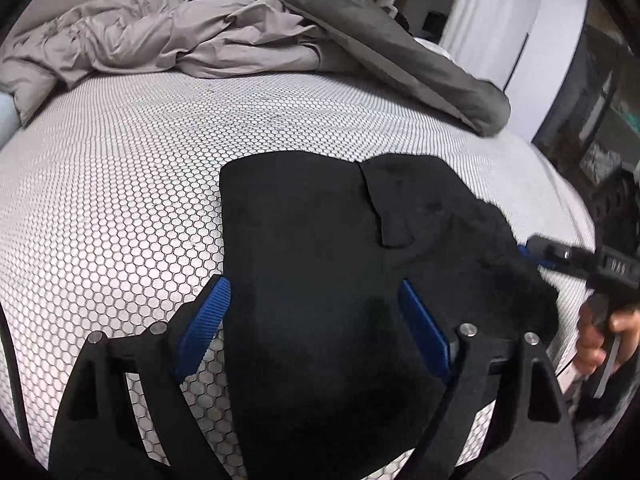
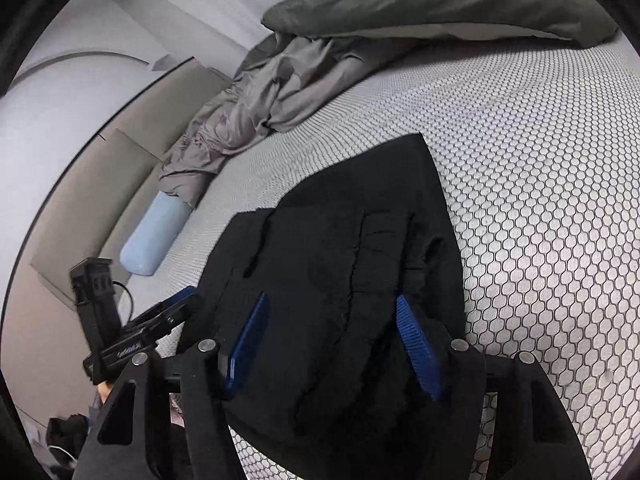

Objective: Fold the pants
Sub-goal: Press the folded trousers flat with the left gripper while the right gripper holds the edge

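Observation:
The black pants (image 1: 320,248) lie folded in a thick stack on the honeycomb-patterned mattress (image 1: 120,184). My left gripper (image 1: 316,304) is open, its blue pads spread over the near left part of the stack. My right gripper (image 2: 332,320) is open too, its pads spread over the near edge of the pants (image 2: 344,248). The right gripper also shows in the left wrist view (image 1: 532,250) at the pants' right edge, held by a hand. The left gripper shows in the right wrist view (image 2: 180,304) at the pants' left edge.
A crumpled grey sheet (image 1: 160,40) and a dark grey duvet (image 1: 380,40) are piled at the far end of the bed. A light blue roll (image 2: 156,236) lies by the beige headboard (image 2: 80,184). The mattress edge (image 1: 576,216) runs on the right.

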A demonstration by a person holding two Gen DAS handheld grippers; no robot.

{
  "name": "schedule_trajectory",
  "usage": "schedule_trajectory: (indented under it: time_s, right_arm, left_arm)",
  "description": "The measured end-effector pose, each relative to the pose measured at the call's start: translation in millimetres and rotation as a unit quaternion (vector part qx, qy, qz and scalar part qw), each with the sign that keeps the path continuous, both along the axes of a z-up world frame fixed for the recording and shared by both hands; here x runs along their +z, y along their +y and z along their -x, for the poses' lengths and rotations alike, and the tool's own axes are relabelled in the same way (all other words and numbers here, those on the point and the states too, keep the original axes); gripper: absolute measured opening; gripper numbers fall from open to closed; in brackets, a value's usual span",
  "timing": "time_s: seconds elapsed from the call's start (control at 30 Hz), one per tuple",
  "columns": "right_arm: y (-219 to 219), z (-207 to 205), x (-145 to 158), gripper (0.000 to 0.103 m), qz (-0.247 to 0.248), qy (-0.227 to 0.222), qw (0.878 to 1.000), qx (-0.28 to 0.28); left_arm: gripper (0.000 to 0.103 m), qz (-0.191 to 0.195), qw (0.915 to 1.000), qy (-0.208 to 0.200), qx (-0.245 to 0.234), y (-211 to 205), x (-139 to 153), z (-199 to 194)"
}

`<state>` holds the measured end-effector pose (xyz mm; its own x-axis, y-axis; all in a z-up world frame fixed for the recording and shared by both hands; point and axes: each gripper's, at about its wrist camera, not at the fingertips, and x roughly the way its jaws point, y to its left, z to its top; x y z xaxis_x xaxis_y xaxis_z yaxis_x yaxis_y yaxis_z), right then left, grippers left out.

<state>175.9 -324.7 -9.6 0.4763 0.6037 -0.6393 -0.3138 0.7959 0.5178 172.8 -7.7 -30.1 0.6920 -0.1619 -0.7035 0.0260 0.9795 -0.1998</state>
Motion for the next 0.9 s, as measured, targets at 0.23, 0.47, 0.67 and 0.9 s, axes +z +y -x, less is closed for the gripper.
schedule_trajectory:
  time_s: [0.23,0.47,0.67,0.9]
  right_arm:
    - [3.7,9.0,15.6,0.068,-0.087,-0.027,0.995,0.038]
    - [30.9,-7.3,-14.7,0.012,0.008,0.010,1.000,0.025]
    - [5.0,22.0,15.2,0.006,0.011,-0.043,0.999,0.011]
    - [-19.6,20.6,-3.3,0.036,0.015,0.011,0.999,-0.030]
  left_arm:
    - [0.084,-0.020,0.9998,0.005,-0.008,-14.1,6.2,12.3]
    - [0.084,-0.046,0.9989,0.006,-0.011,-22.2,2.4,10.0]
    - [0.084,-0.007,1.0000,-0.005,-0.004,-14.3,13.6,12.2]
    - [0.084,-0.019,0.9996,0.022,0.001,-15.3,0.6,4.7]
